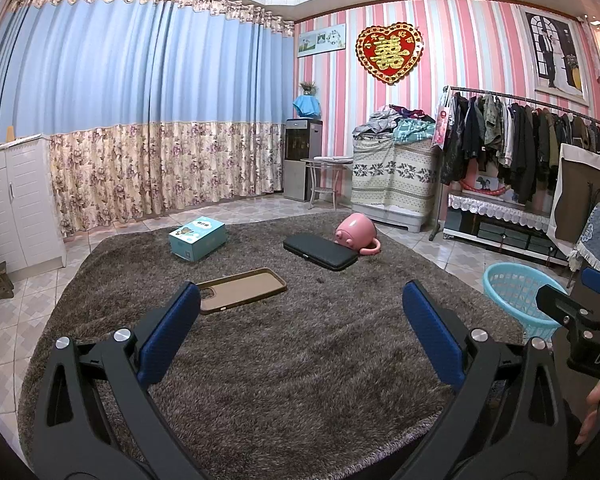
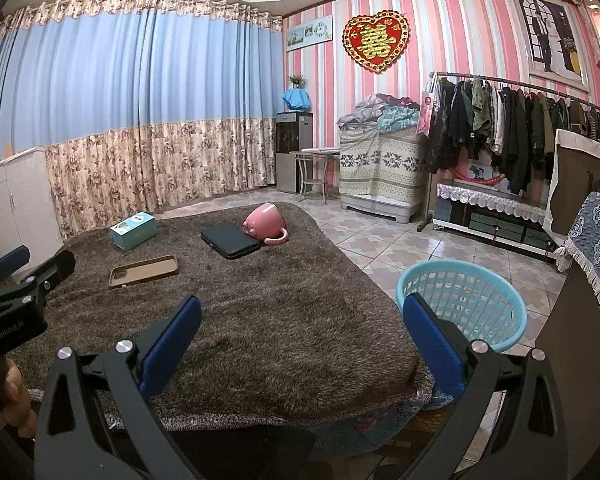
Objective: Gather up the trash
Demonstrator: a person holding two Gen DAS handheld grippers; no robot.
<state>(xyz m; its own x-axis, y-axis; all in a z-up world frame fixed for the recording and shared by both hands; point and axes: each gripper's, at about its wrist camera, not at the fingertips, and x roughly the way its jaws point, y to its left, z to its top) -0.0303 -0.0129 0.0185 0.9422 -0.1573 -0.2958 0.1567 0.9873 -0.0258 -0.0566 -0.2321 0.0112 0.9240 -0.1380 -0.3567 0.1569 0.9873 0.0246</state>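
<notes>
On a shaggy brown rug lie a brown phone case, a teal carton, a black flat case and a pink mug tipped on its side. A light-blue mesh basket stands on the tiles off the rug's right edge. My left gripper hovers open over the rug, just short of the phone case. My right gripper is open above the rug's near right corner, its right finger in front of the basket. Both hold nothing.
White cabinets line the left wall by long curtains. At the back stand a water dispenser, a small table and a covered chest. A clothes rack and a draped piece of furniture crowd the right.
</notes>
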